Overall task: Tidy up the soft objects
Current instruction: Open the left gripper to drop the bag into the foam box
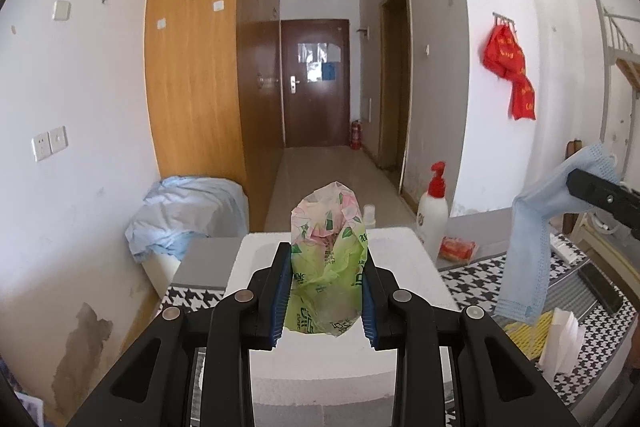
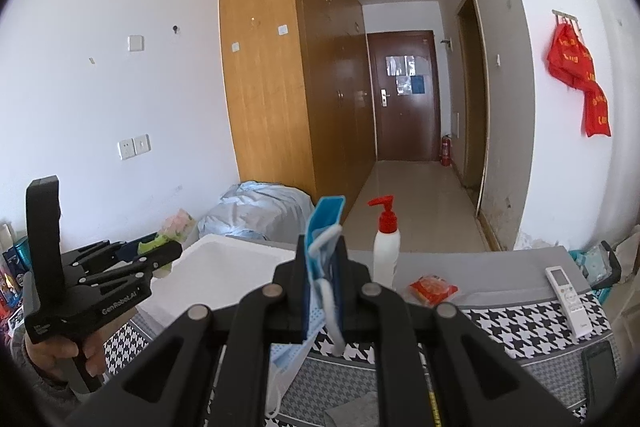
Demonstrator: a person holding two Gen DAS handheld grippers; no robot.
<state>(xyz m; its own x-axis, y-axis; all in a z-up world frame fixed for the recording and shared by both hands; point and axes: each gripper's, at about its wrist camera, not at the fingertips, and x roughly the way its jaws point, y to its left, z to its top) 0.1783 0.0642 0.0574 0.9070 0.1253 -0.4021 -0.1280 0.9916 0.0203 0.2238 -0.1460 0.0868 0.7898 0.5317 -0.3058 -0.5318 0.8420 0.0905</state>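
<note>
A crumpled green plastic bag (image 1: 328, 263) is clamped between the blue pads (image 1: 282, 291) of the left gripper (image 1: 326, 293), and it is held upright over the open white foam box (image 1: 404, 259) that sits at the left end of the table. A blue face mask (image 2: 320, 259) is pinched between the nearly closed jaws of the right gripper (image 2: 322, 287); most of the mask hangs loose below the fingers, well right of the box and above the houndstooth table cover (image 2: 516, 323), with an ear loop seen dangling in the right wrist view. In that same view the left gripper is seen from the side, gripped by a hand (image 2: 60, 353), with the bag carried at the near left edge of the box.

Both soft items are judged to be lifted but not yet put away; nothing can be seen inside the box, though its floor is largely hidden. The bag appears close to being dropped in, while the mask has yet to be brought across to the left. A small red packet (image 2: 434, 289) lies on the table beside the pump bottle (image 2: 386, 247), and folded white tissue (image 1: 562, 341) lies at the near right; whether these count as soft items left to sort cannot be told. The remote control (image 2: 568, 301) at the right is presumably to be left where it lies.
</note>
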